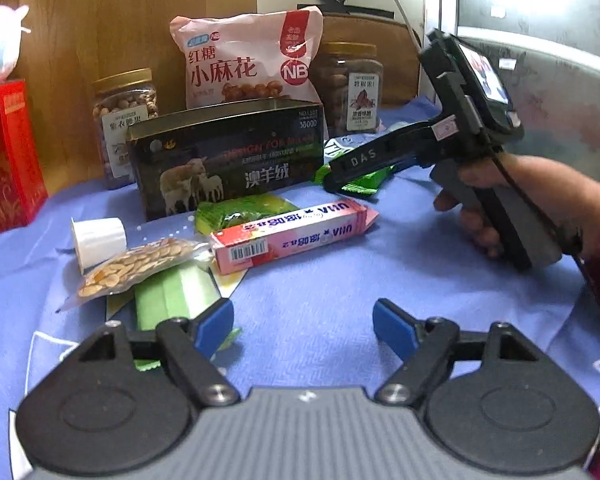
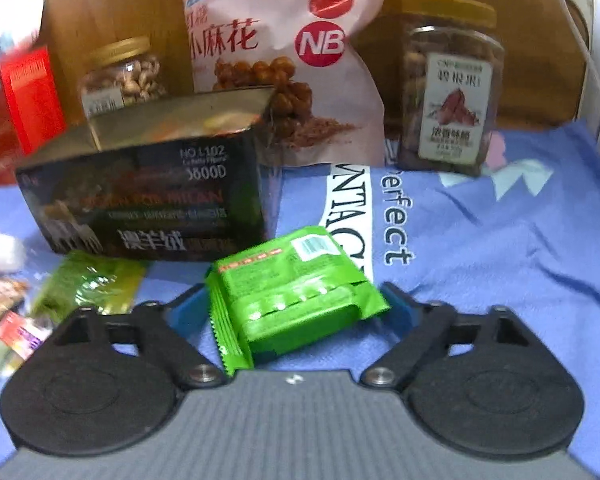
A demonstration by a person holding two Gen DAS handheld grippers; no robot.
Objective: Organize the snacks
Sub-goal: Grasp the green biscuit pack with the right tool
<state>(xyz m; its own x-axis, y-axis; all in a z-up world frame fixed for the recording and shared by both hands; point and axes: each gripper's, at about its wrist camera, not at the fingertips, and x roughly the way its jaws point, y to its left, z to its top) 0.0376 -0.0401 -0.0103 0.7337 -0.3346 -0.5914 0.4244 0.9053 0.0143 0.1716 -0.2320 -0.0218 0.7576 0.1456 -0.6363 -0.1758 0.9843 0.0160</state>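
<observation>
Surface: a blue cloth (image 1: 320, 280) is spread under both tools.
Backdrop: a wooden panel (image 1: 100, 20) is seen beyond the snacks.
Left gripper (image 1: 303, 322): jaws apart, nothing between.
Right gripper (image 2: 294, 312): jaws apart around a green packet (image 2: 292, 296), unclamped.

Soft, even indoor light with weak shadows on the blue cloth (image 1: 320, 280); the upper right corner of the left wrist view washes out white. Fisheye bends both views' edges, and the right wrist view is blurred, worst at its left side
</observation>
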